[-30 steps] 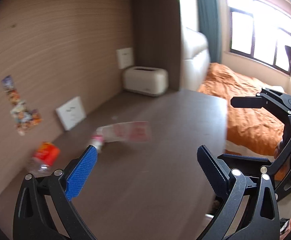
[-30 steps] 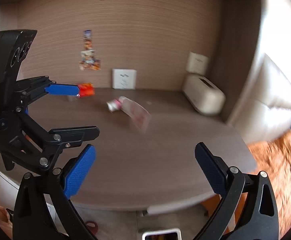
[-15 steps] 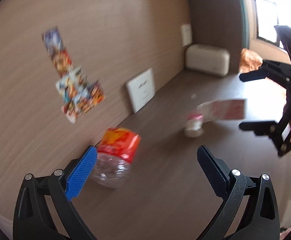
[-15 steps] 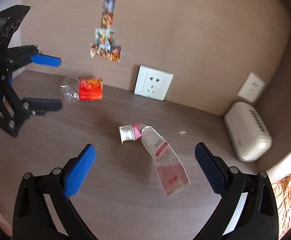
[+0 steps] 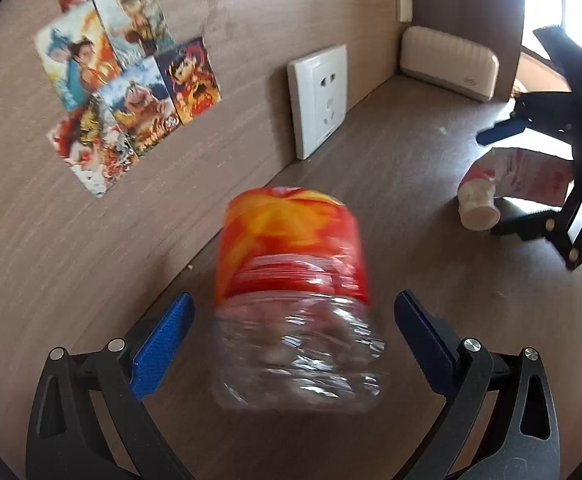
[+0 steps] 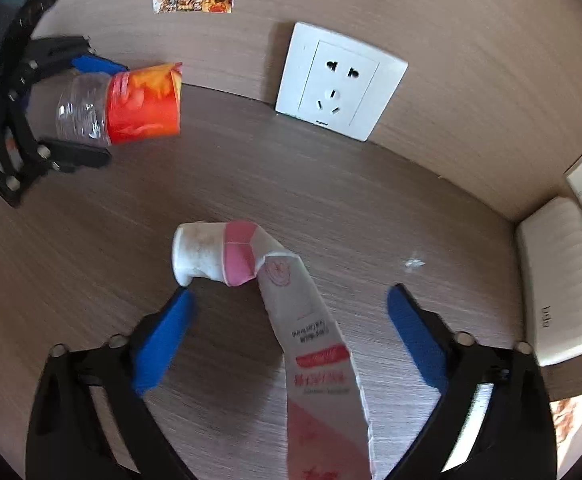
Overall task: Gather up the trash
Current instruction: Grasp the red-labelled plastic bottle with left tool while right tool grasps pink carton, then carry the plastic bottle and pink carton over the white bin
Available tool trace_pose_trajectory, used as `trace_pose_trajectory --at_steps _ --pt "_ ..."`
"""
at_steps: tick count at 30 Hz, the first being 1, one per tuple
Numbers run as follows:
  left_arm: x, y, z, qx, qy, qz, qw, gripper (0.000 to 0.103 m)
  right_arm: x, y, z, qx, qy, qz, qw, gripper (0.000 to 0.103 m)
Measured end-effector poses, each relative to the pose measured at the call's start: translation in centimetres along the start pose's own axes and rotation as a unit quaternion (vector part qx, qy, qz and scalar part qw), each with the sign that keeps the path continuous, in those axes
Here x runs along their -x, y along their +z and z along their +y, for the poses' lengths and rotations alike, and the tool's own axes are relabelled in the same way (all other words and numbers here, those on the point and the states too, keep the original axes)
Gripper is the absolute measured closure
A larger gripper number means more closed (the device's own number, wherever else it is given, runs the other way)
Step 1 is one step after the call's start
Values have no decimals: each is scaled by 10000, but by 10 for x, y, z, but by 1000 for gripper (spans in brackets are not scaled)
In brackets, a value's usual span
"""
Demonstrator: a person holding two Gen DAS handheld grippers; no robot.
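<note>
— How's the left hand-held gripper (image 5: pixel 291 328) standing?
— Low over the table, jaws spread wide, blue pads on either side, neither one touching anything.
— And the right hand-held gripper (image 6: pixel 287 312)?
— Same: wide open, angled downward, its fingers (image 6: pixel 163 336) apart and closed on nothing.

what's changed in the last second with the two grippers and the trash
Both came in from well back. The left hand-held gripper now straddles the plastic bottle, the right hand-held gripper the squeezed tube. Both are open; bottle and tube lie where they were.
</note>
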State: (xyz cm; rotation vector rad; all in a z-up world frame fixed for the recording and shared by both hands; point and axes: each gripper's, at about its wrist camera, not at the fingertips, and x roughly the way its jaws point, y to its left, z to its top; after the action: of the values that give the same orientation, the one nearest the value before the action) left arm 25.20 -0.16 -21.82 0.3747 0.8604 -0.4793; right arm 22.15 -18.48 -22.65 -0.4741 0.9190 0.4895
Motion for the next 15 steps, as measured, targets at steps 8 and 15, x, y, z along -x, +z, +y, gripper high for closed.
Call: trace_pose_trajectory --at_steps 8,15 --pt "-10 6 -1 238 -265 97 9993 33 7 -10 4 -669 105 -141 9976 95" --pt "7 8 -28 44 -79 -41 10000 33 27 -24 17 -998 149 -400 9941 96"
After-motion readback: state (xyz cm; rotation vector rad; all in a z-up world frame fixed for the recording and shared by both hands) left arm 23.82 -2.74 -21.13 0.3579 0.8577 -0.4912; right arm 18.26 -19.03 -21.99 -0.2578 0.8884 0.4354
